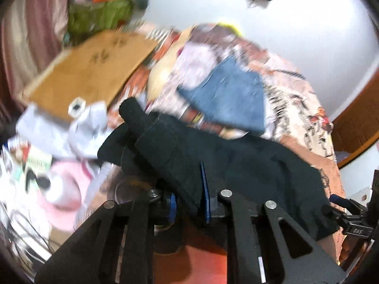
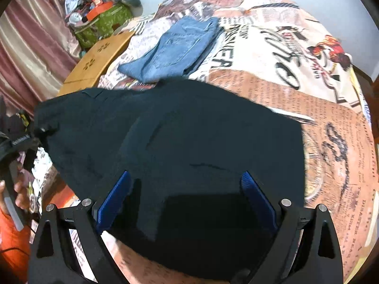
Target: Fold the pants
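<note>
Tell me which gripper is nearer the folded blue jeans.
Left. The left gripper, shut on the black pants, is lifted toward the folded blue jeans; the right gripper hangs open over the pants' near end.

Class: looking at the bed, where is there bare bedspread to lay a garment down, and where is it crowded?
Free: the printed bedspread to the right of the folded jeans and beyond the black pants. Crowded: the left edge, with the wooden board, the green bag and the clutter piled on top of it.

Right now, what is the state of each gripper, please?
Left gripper: shut on the black pants.
Right gripper: open, nothing held, over the black pants.
</note>
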The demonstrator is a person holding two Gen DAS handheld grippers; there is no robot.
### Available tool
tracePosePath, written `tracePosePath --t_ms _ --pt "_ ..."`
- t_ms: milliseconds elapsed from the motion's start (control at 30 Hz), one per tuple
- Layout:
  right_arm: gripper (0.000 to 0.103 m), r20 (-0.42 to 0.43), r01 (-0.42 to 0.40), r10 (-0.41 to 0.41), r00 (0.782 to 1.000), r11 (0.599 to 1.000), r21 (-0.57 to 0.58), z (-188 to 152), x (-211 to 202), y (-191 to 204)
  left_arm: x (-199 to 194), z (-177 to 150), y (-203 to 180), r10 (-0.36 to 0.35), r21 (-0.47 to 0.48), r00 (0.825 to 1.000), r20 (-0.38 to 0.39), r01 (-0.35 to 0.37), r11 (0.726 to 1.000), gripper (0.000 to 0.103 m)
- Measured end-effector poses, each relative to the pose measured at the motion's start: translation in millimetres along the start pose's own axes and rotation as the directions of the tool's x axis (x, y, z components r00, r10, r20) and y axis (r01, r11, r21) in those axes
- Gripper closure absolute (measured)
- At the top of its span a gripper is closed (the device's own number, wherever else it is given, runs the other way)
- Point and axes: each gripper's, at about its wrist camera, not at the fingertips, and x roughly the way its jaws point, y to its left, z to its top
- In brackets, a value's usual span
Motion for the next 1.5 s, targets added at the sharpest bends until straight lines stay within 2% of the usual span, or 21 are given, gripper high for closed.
tracePosePath --t_ms 167,300,500,667,833,933,1100,1200,1233,1300,1367,1433,1500 --pt "0.009 0.054 0.044 -0.046 0.997 0.998 0.035 -12.6 -25.5 -25.0 -29.2 20.1 -45.3 -0.033 0.094 0.995 0.099 0.024 0.995 0.086" --pt "0.009 0.070 0.080 -0.086 0.994 0.993 0.087 -29.1 -41.4 -54.9 -50.2 28.3 -81.6 -0.083 0.161 0.984 0.159 0.057 0.985 0.087" --pt "0.009 0.047 0.102 -0.112 0.993 0.979 0.176 -52.9 -44.1 -97.9 -62.6 39.7 -136.1 -0.175 0.249 0.971 0.162 0.131 0.959 0.088" --pt "0.010 -0.007 0.075 -0.075 0.997 0.981 0.177 -67.6 -21.8 -107.8 -67.6 35.5 -187.4 -0.236 0.346 0.962 0.136 0.177 0.921 0.089" --pt "0.010 0.014 0.034 -0.037 0.999 0.983 0.181 -69.5 -19.3 -113.0 -63.4 20.1 -239.2 -0.309 0.440 0.949 0.059 0.253 0.862 0.089" --pt "0.010 0.021 0.018 -0.022 1.000 0.983 0.184 -71.4 -19.5 -115.5 -44.1 2.0 -267.1 -0.341 0.475 0.938 -0.062 0.328 0.816 0.089" --pt "0.010 0.033 -0.002 -0.005 0.999 0.979 0.203 -73.8 -22.1 -118.5 3.3 -45.7 -305.5 -0.279 0.544 0.912 -0.302 0.405 0.735 0.089" --pt "0.010 0.034 -0.006 -0.001 0.999 0.978 0.210 -75.2 -23.3 -119.1 8.7 -65.9 -314.5 -0.229 0.597 0.911 -0.342 0.399 0.696 0.086" --pt "0.010 0.035 -0.007 0.000 0.999 0.977 0.211 -75.5 -23.7 -119.1 7.4 -69.0 -316.6 -0.219 0.611 0.915 -0.340 0.392 0.688 0.083" --pt "0.010 0.034 -0.010 0.003 0.999 0.977 0.215 -75.9 -24.4 -119.1 3.8 -67.7 -317.4 -0.220 0.611 0.914 -0.340 0.393 0.687 0.066" --pt "0.010 0.035 -0.012 0.004 0.999 0.976 0.219 -75.8 -25.2 -119.3 -1.9 -61.5 -311.8 -0.262 0.575 0.905 -0.336 0.417 0.704 0.030" --pt "0.010 0.038 -0.011 0.002 0.999 0.975 0.222 -76.3 -26.6 -118.7 -13.1 -50.1 -305.5 -0.313 0.537 0.902 -0.298 0.429 0.726 0.022" --pt "0.010 0.038 -0.007 -0.001 0.999 0.975 0.221 -76.5 -27.3 -118.1 -18.2 -38.8 -304.4 -0.325 0.529 0.907 -0.268 0.421 0.737 0.018"
